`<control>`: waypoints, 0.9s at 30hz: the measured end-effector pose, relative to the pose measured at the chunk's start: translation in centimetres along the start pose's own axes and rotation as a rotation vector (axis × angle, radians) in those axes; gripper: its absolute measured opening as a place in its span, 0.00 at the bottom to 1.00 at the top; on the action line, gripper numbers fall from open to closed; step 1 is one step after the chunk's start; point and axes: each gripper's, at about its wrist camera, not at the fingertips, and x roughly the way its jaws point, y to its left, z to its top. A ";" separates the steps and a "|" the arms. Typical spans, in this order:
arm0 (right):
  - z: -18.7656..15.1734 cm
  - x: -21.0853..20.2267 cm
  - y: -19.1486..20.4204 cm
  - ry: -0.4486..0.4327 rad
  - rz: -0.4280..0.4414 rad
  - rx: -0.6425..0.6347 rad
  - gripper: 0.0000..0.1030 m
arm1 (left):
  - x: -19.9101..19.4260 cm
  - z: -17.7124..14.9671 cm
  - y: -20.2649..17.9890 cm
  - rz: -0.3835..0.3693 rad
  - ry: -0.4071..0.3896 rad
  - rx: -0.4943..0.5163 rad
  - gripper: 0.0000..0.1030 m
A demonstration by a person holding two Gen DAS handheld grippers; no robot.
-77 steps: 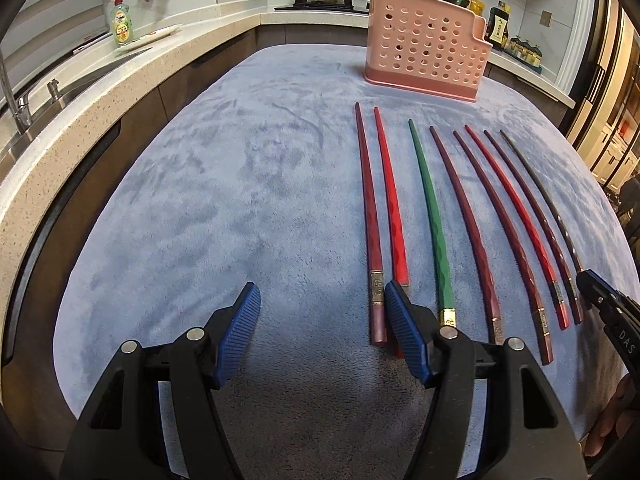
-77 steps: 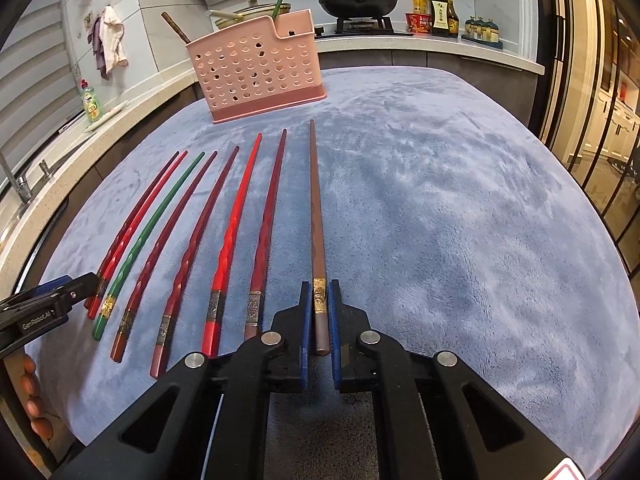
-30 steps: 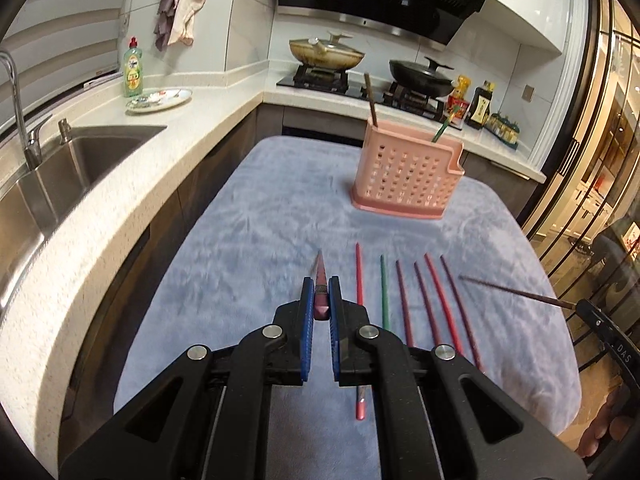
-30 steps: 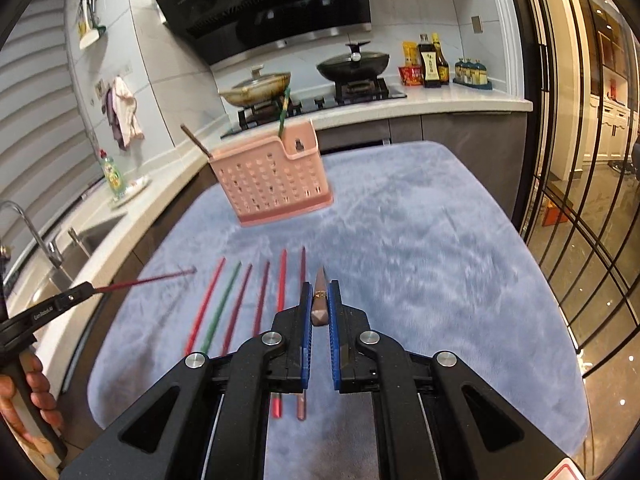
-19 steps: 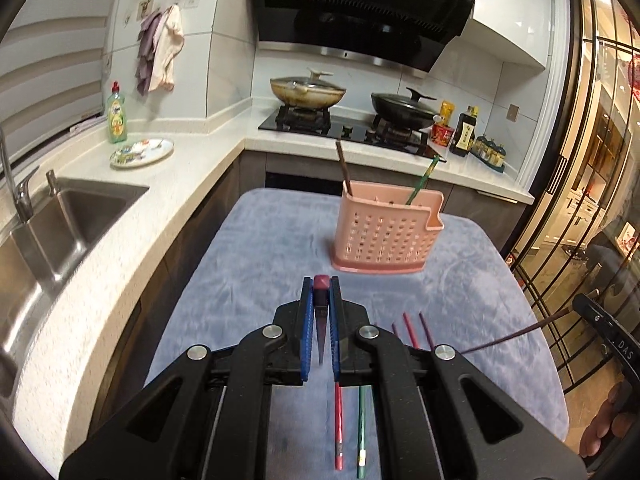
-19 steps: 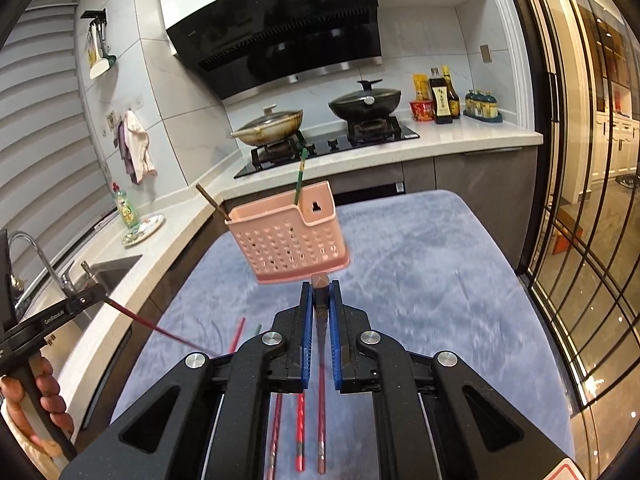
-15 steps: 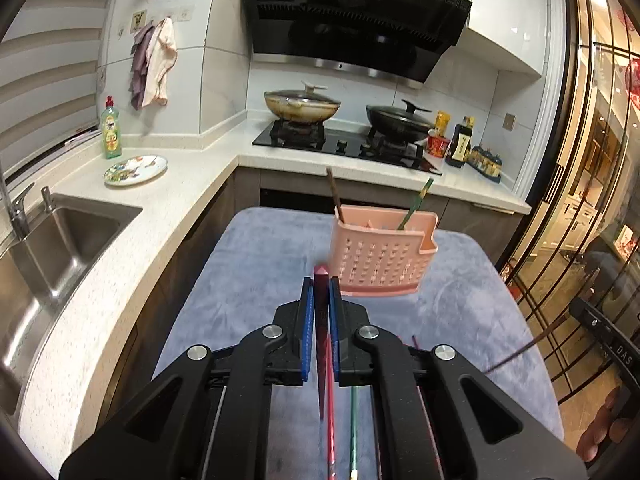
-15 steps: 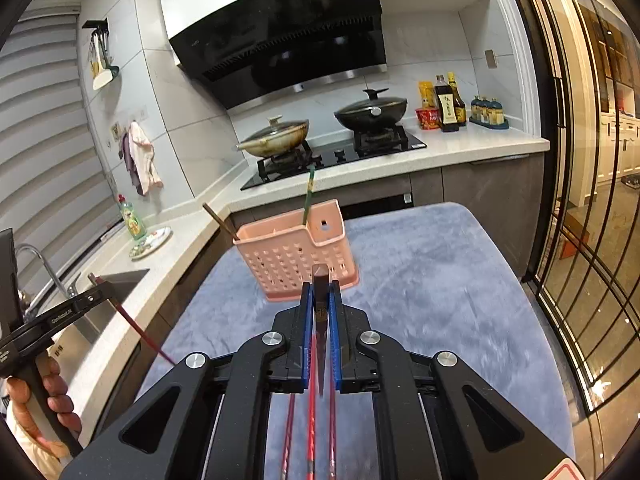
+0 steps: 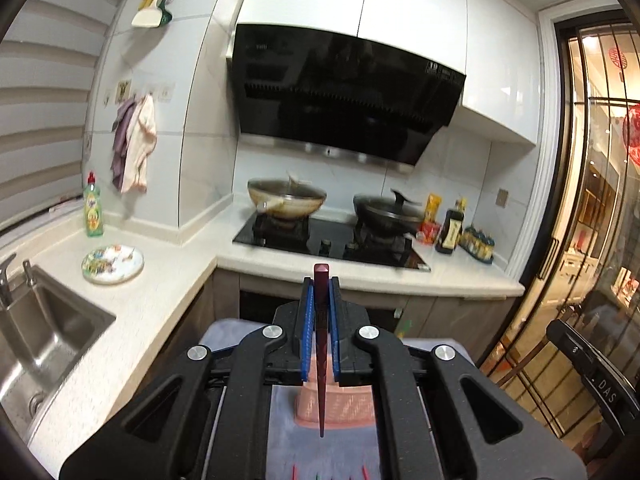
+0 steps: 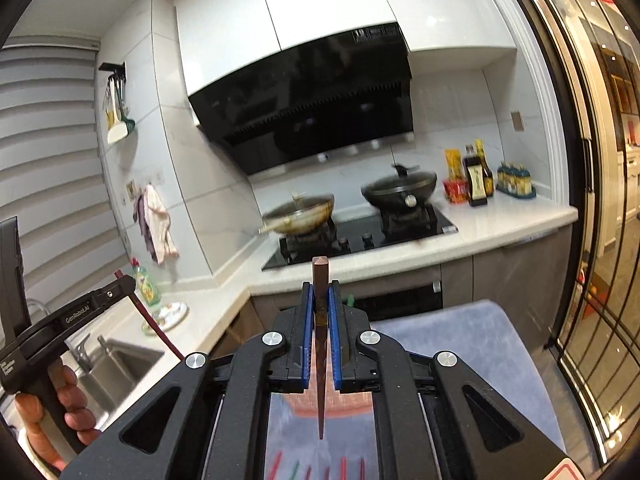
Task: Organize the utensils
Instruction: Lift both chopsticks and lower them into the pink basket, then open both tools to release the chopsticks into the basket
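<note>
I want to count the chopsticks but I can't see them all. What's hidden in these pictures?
- Pink basket: both views, mostly behind the tongs' black arms.
- Chopsticks on the cloth: only their ends show at the bottom edge, so no count.
- Dark red chopstick and brown chopstick: middles covered by blue pads.
- Lidded pans: blurred, contents unseen.

A black glass range hood [image 9: 344, 108] fills the upper centre under glossy white cabinets [image 9: 400, 12]. Below it, a beige lidded wok [image 9: 286, 200] and a black lidded wok [image 9: 386, 212] sit on a black hob [image 9: 304, 240]. At lower left lie a steel sink [image 9: 44, 332], a patterned round plate [image 9: 113, 264] and a green dish-soap bottle [image 9: 93, 206].
</note>
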 end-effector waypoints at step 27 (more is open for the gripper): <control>-5.6 14.6 -2.4 0.148 -0.038 0.037 0.09 | 13.8 -5.3 1.6 0.026 0.153 -0.030 0.10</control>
